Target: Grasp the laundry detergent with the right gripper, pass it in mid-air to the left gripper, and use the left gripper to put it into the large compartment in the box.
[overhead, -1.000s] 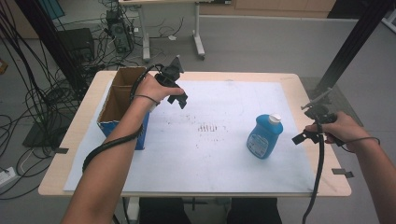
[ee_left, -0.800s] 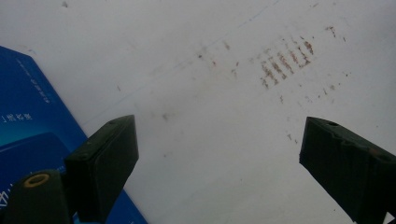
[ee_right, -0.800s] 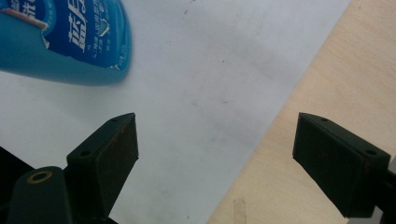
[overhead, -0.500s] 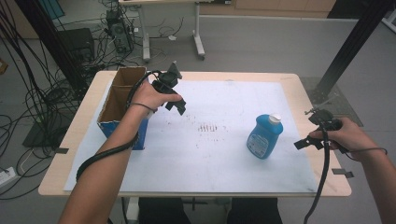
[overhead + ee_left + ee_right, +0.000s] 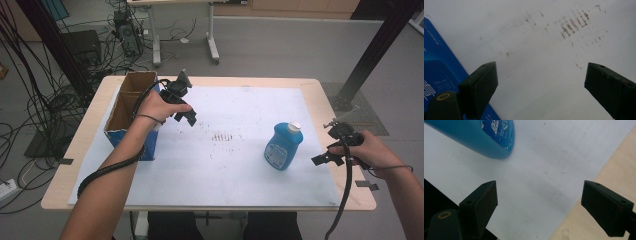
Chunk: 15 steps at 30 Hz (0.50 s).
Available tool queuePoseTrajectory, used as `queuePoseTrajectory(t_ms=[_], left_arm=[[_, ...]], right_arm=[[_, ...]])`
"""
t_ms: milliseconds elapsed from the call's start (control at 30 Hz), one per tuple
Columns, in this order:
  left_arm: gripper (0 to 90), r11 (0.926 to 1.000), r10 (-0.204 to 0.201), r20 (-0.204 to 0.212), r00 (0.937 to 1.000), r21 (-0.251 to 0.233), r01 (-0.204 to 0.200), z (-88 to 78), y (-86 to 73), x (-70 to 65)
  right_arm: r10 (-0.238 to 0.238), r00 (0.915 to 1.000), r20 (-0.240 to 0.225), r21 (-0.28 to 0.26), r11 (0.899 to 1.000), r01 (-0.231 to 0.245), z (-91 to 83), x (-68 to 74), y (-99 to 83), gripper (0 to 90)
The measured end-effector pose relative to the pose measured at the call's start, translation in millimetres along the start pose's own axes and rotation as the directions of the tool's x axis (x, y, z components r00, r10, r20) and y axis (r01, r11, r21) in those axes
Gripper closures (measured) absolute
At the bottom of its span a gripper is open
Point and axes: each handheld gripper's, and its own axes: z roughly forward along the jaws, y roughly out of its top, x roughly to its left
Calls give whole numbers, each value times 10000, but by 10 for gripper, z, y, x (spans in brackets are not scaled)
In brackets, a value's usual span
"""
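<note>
A blue bottle with a white cap stands on the white sheet at the right of the table. To its right, my right gripper hovers over the sheet's edge, open with nothing between its jaws. In the right gripper view the bottle's lower part lies ahead and to the left, beyond the open gripper. My left gripper hangs open above the sheet beside an open cardboard box with blue sides. In the left gripper view the box's blue side lies to the left of the empty gripper.
Brown smudge marks sit in the middle of the sheet, also in the left gripper view as brown marks. Bare wooden tabletop borders the sheet on the right. Cables and a black post stand beyond the table.
My right hand has drifted toward the near edge of the table, staying right of the bottle. The left hand has barely shifted. Both grippers stay open.
</note>
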Motion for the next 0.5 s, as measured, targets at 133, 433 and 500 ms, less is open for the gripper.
queuePoseTrajectory(t_ms=[133, 433, 500], left_arm=[[118, 10000, -68, -22, 10000, -2, 68, -1, -6, 18], [114, 10000, 48, -37, 10000, 29, -48, -13, -19, -8], [112, 9999, 130, -24, 9999, 100, -129, -8, -25, -20]], right_arm=[[-42, 10000, -89, -46, 10000, 42, 9, 39, -29, 131], [-128, 9997, -220, -104, 9999, 126, 64, 106, -102, 126], [-183, 9994, -295, -160, 9997, 178, 80, 131, -132, 126]])
